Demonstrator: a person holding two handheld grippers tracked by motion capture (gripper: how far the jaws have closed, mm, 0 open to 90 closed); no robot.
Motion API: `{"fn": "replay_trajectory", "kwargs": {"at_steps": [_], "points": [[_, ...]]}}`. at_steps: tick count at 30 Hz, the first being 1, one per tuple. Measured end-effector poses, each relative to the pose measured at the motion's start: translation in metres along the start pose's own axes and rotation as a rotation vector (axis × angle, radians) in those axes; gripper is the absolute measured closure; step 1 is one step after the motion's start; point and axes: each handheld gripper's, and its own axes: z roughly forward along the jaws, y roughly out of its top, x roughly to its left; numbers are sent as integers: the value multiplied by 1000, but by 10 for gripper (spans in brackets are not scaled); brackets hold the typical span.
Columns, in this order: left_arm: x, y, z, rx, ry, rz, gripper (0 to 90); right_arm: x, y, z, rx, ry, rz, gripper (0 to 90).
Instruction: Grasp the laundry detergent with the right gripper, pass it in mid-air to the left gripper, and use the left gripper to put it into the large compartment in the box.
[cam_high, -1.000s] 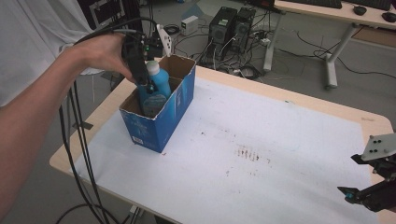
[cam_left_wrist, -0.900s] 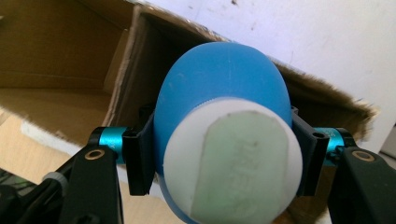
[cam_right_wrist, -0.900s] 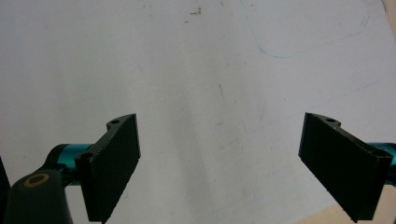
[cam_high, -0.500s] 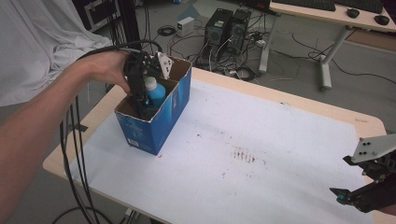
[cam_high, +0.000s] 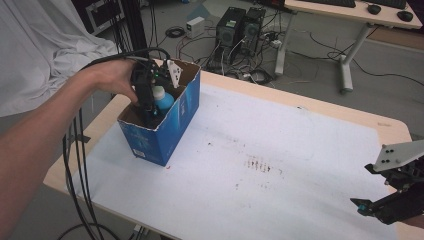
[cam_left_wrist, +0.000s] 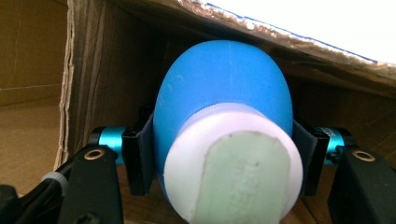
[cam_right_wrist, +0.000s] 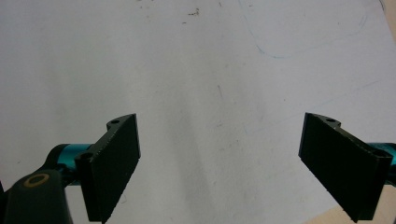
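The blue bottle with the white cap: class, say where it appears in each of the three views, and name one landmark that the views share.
High view: the blue bottle sits upper left, inside the cardboard box, clamped by the left gripper.
Left gripper view: centre, cap toward the camera, pads on both sides.
Right gripper view: not in it; the open right gripper hangs above the white table cover.
Shared landmark: the box's torn rim.

the high view looks from above, on the person's side, forward and down over the whole table (cam_high: 300, 150). the left gripper (cam_high: 147, 107) is at its left, the right gripper (cam_high: 367, 207) at its low right corner. the left gripper view sits very near, looks along its jaws at the blue bottle (cam_left_wrist: 224, 98) inside the cardboard box (cam_left_wrist: 107, 60); the high view shares this box (cam_high: 165, 135). the right gripper view looks down, close over the white table cover (cam_right_wrist: 196, 70) in front of its jaws, shared too.
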Motion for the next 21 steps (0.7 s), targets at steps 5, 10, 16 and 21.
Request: {"fn": "replay_trajectory", "kwargs": {"at_steps": [5, 10, 16, 21], "points": [[-1, -1, 1, -12, 1, -11, 377, 0, -1, -1, -6, -3, 2, 121], [0, 1, 1, -4, -3, -12, 376, 1, 0, 0, 1, 4, -3, 121], [2, 1, 1, -1, -3, -26, 372, 3, 1, 1, 6, 3, 0, 121], [4, 3, -1, -5, 4, -48, 335, 3, 1, 1, 3, 4, -4, 121]]}}
